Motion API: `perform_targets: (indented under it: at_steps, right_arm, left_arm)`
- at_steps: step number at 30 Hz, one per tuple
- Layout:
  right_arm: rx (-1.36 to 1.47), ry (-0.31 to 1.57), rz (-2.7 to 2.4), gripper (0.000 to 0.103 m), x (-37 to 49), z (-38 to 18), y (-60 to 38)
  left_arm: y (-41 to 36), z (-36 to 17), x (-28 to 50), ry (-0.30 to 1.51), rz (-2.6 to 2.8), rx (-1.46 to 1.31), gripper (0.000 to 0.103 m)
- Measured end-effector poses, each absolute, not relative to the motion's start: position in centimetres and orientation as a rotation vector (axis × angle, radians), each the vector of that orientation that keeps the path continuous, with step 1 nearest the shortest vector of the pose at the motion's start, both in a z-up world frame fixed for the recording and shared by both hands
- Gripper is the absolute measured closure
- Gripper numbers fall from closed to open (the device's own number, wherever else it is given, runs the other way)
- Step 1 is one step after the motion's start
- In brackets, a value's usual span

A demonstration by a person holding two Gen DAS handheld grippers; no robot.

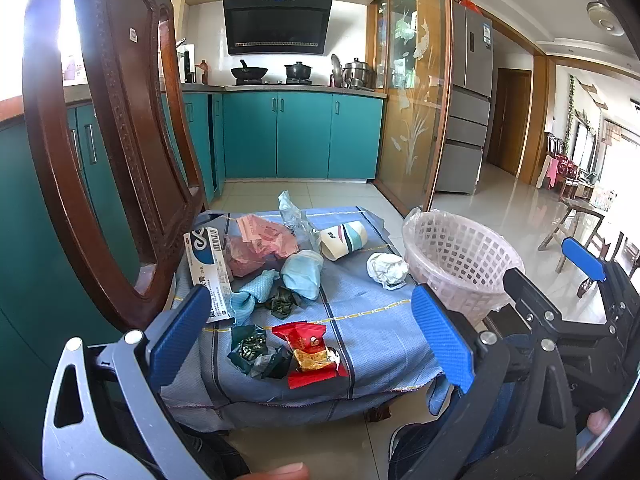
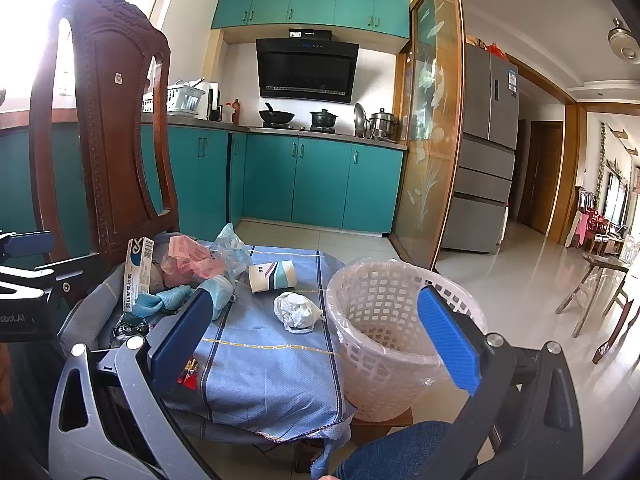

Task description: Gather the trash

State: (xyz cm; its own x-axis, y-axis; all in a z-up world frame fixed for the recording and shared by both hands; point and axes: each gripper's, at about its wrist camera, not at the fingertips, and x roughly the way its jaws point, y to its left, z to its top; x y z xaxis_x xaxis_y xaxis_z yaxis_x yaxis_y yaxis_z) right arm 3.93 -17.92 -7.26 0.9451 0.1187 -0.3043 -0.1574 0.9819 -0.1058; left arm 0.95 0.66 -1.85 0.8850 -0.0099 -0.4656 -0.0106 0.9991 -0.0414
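Trash lies on a blue cloth (image 1: 360, 332) over a chair seat: a red snack wrapper (image 1: 310, 354), dark green wrappers (image 1: 256, 354), a blue face mask (image 1: 302, 272), pink paper (image 1: 260, 246), a medicine box (image 1: 208, 268), a paper cup (image 1: 344, 238) on its side and a crumpled white tissue (image 1: 386, 268). A white basket (image 1: 456, 258) lined with a plastic bag stands at the right. My left gripper (image 1: 312, 340) is open above the red wrapper. My right gripper (image 2: 320, 340) is open and empty between the tissue (image 2: 296, 312) and the basket (image 2: 384, 344); it also shows at the right of the left wrist view (image 1: 584, 258).
The carved wooden chair back (image 1: 108, 140) rises at the left. Teal kitchen cabinets (image 1: 300, 136) stand behind, with a glass partition (image 1: 416, 92) and a fridge (image 1: 466, 108) at the right. A person's knee in jeans (image 2: 400, 452) is below the seat's front edge.
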Motion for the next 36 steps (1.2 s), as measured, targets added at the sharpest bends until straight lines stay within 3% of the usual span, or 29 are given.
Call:
perform_targets:
  at_steps: [17,25,26,27,30,36]
  right_arm:
    - [-0.098,0.311,0.148,0.003,5.1,-7.6,-18.4]
    - [-0.189,0.498,0.519,0.003,11.2,-9.3,-15.1]
    - [-0.234,0.518,0.561,0.005,12.0,-9.7,-14.0]
    - [-0.277,0.532,0.616,0.019,12.5,-10.0,-13.0]
    - [-0.362,0.580,0.729,0.044,13.7,-11.4,-10.1]
    - [-0.354,0.745,0.966,0.043,15.4,-15.7,-6.5]
  left_arm:
    - [0.9,-2.8,2.3,0.523,0.018,-0.038,0.003]
    - [4.8,-3.1,2.7,0.524,0.149,-0.013,0.003]
    - [5.5,-3.3,2.8,0.535,0.169,-0.019,0.003]
    - [6.1,-3.6,2.9,0.547,0.181,-0.026,0.003]
    - [8.2,-4.8,3.5,0.606,0.213,-0.055,0.004]
    - [9.9,-7.9,4.7,0.729,0.210,-0.101,0.017]
